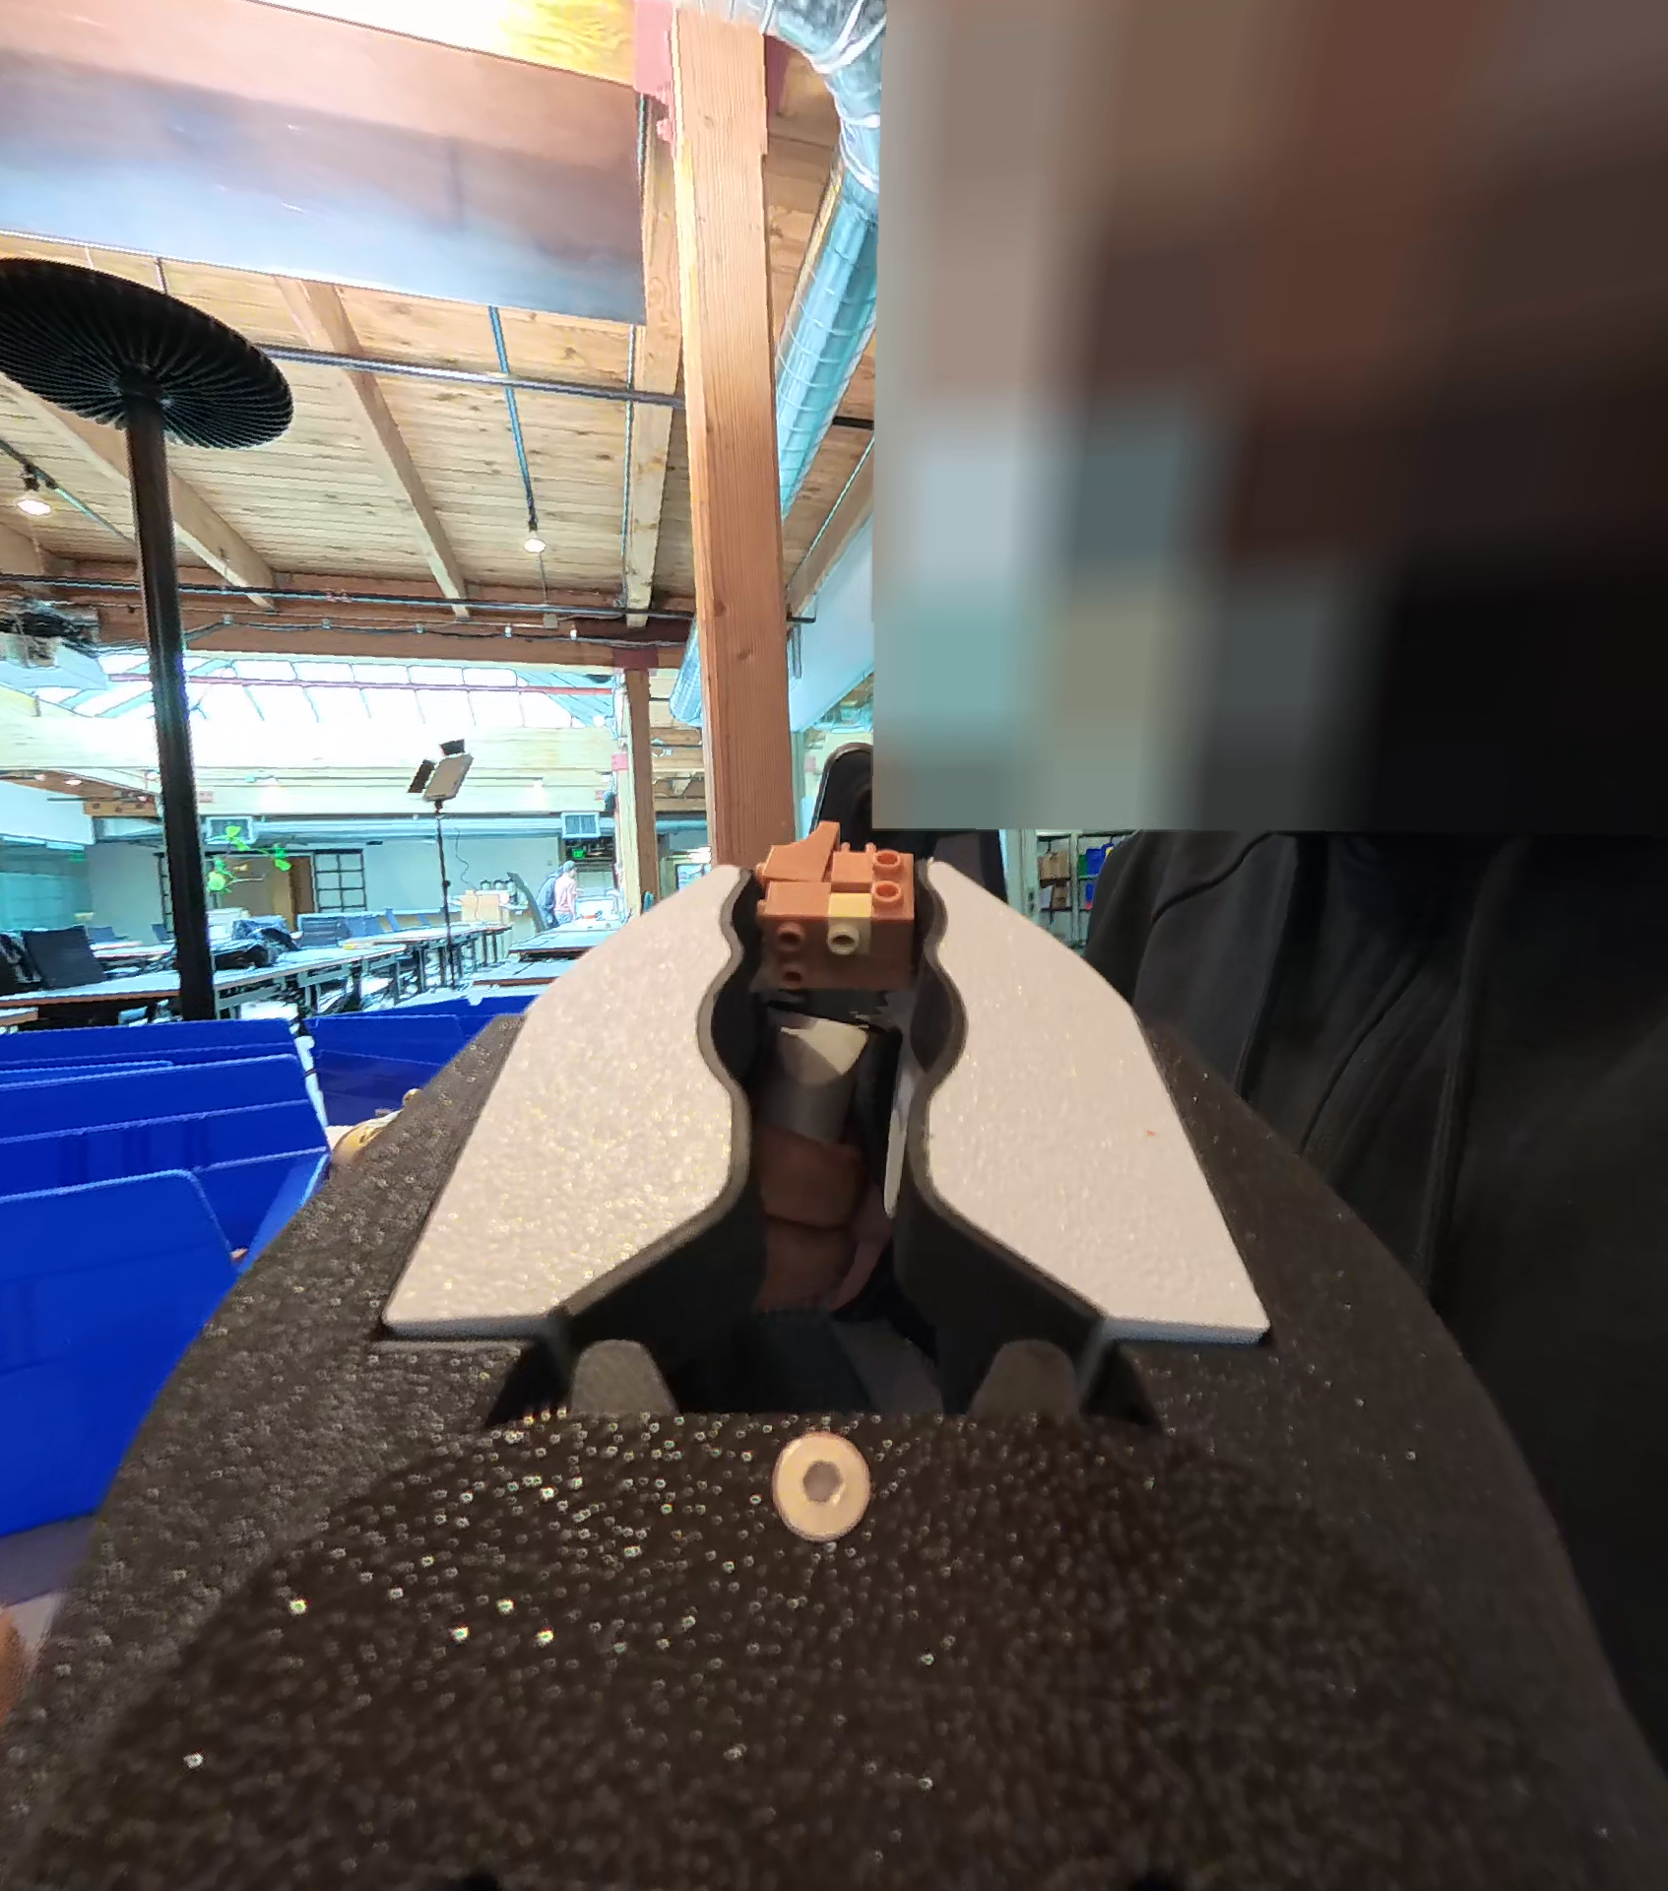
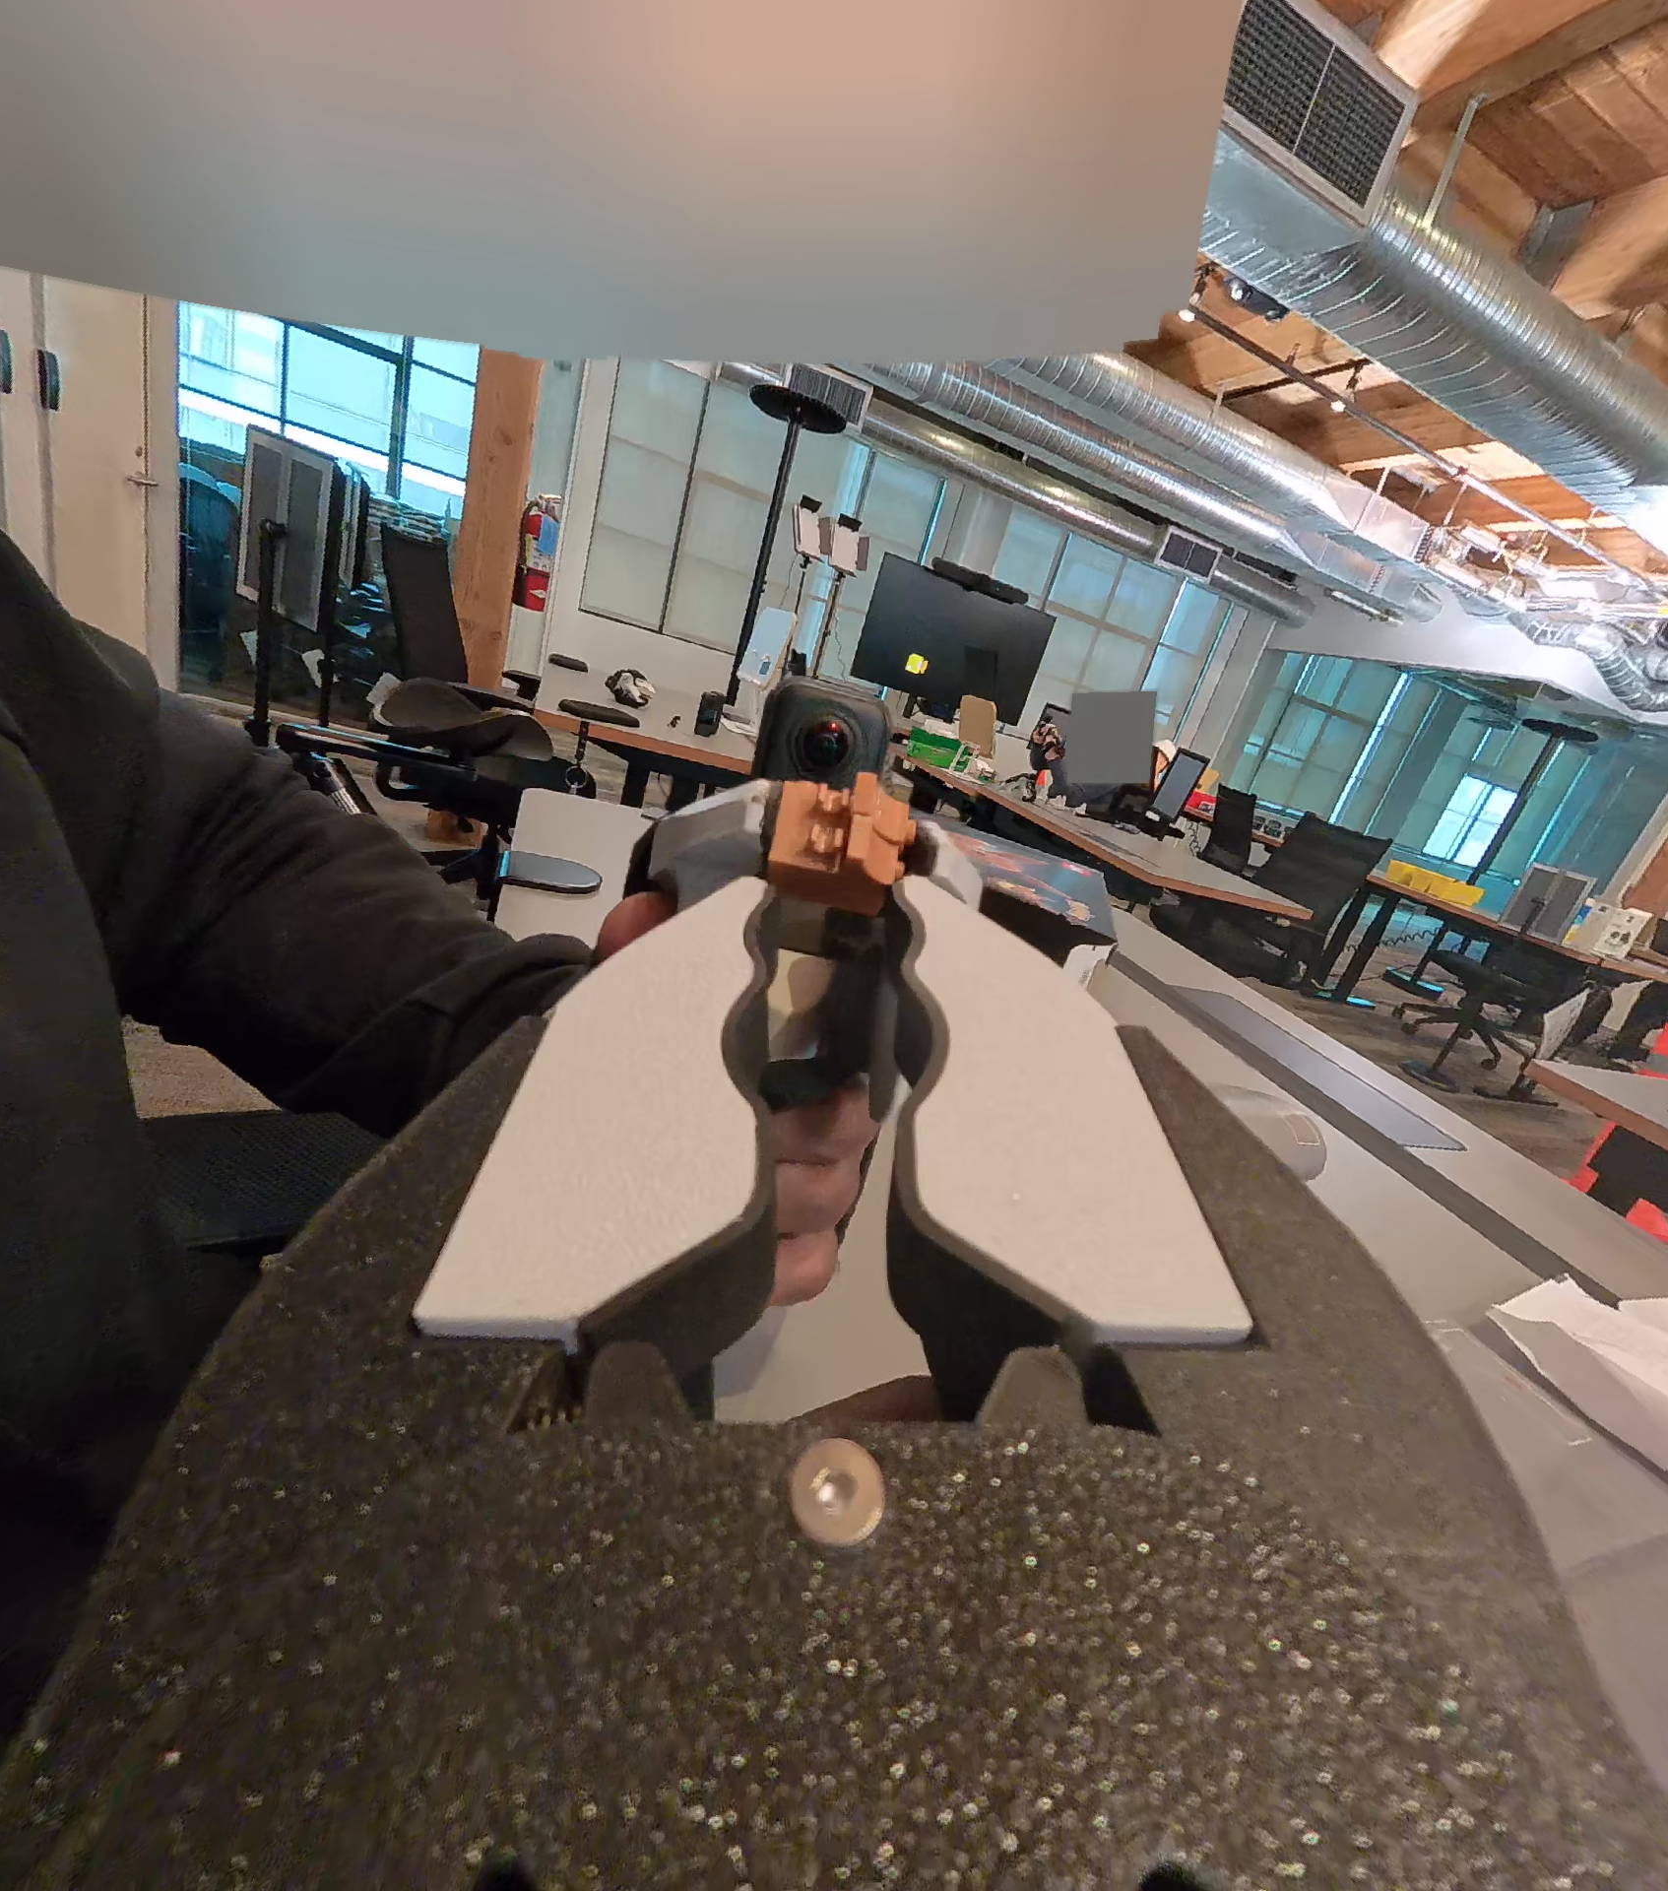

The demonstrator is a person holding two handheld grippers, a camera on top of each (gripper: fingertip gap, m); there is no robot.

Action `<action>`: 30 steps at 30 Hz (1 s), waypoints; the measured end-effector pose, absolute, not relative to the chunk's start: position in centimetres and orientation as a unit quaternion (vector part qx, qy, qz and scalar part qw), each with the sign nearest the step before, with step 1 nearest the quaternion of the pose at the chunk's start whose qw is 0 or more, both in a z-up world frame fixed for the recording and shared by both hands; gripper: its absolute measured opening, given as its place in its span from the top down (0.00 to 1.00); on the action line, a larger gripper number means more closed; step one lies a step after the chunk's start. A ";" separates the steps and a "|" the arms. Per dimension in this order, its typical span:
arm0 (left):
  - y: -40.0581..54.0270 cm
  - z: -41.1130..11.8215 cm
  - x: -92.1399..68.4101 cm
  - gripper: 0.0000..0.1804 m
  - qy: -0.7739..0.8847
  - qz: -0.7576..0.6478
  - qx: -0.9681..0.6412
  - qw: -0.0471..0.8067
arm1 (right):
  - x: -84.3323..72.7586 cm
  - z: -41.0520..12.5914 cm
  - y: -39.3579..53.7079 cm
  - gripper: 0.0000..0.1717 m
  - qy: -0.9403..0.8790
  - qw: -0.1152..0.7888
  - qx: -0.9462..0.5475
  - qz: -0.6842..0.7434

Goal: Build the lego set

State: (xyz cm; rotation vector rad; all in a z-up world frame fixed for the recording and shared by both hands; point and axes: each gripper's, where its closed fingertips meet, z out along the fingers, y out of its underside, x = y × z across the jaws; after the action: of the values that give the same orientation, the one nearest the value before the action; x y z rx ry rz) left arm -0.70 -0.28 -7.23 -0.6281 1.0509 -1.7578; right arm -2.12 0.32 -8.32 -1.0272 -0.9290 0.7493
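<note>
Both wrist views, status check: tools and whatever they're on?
Left tool shut on small brown toy-brick cluster with one cream brick. Right tool gripping same cluster from opposite side. Both raised off table; nothing between them.

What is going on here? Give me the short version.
A person in a dark jacket holds a gripper in each hand, tips facing each other. The left gripper is closed on a small brown toy-brick assembly with one tan piece. In the right wrist view, the right gripper meets the same brick cluster; whether its fingers press on it is unclear. Blue bins sit nearby.
</note>
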 end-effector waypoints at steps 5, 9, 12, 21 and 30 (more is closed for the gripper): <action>0.8 -8.4 0.3 0.85 0.482 -0.628 -0.306 0.529 | -0.9 -9.3 1.1 0.84 -0.435 0.701 -0.482 0.294; 1.3 -9.9 0.7 0.85 0.550 -0.516 -0.325 0.571 | 0.8 -9.7 1.0 0.84 -0.446 0.704 -0.480 0.272; 1.5 -11.0 1.0 0.85 0.586 -0.462 -0.332 0.577 | 1.0 -9.7 0.5 0.84 -0.468 0.694 -0.473 0.275; 1.0 -13.2 1.8 0.85 0.651 -0.384 -0.330 0.565 | -0.2 -12.1 0.2 0.83 -0.549 0.644 -0.480 0.232; 0.9 -13.9 1.9 0.85 0.664 -0.375 -0.335 0.553 | -0.1 -12.9 0.3 0.83 -0.563 0.627 -0.486 0.229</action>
State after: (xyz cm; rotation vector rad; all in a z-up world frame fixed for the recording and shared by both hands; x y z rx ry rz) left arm 1.87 0.85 -13.93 -0.7912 1.5692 -0.8870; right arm -0.11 0.25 -12.91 -1.1150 -1.2912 0.5256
